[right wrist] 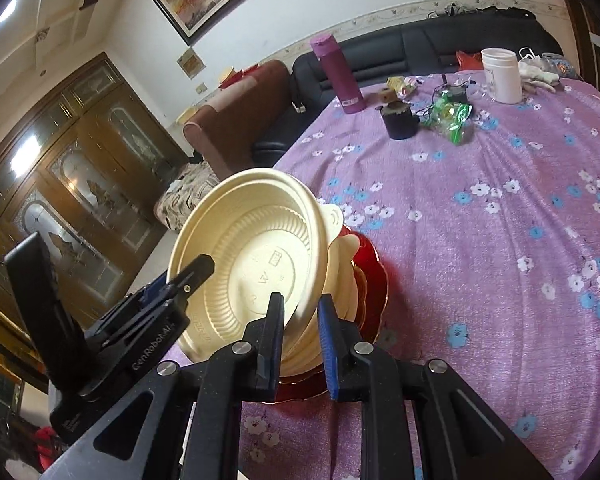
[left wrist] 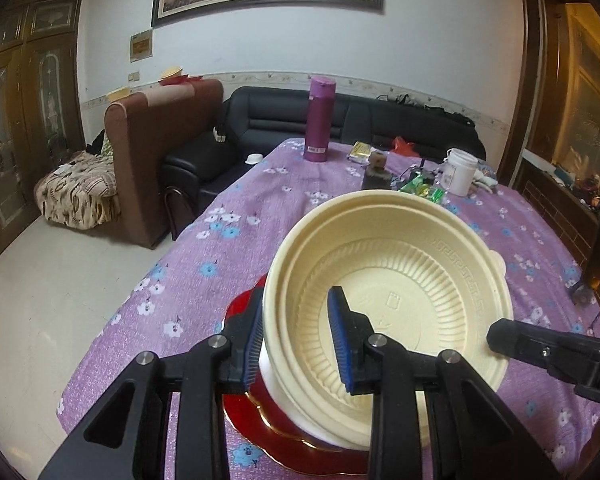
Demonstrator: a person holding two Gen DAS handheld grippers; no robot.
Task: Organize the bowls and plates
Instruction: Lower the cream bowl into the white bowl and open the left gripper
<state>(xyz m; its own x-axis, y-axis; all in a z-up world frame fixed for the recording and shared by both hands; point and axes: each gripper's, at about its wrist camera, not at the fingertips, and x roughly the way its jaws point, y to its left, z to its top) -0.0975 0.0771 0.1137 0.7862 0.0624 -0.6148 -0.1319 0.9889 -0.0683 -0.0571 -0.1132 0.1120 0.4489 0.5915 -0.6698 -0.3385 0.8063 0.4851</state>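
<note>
A stack of nested cream bowls (left wrist: 400, 280) sits tilted over a red plate (left wrist: 260, 420) near the table's left edge. My left gripper (left wrist: 296, 294) straddles the near-left wall, one blue pad outside and one inside, and grips it. At the stack's right rim shows my right gripper's finger (left wrist: 508, 338). In the right wrist view the cream bowls (right wrist: 260, 248) lean over the red plate (right wrist: 374, 276). My right gripper (right wrist: 300, 298) is shut on their near rim, and my left gripper (right wrist: 184, 276) clamps the far-left rim.
On the purple flowered tablecloth (left wrist: 240, 248) at the far end stand a purple flask (left wrist: 320, 120), a white jar (left wrist: 460, 172), a small dark pot (left wrist: 376, 176) and green packets (left wrist: 424, 188). Floor and sofas lie beyond the left edge.
</note>
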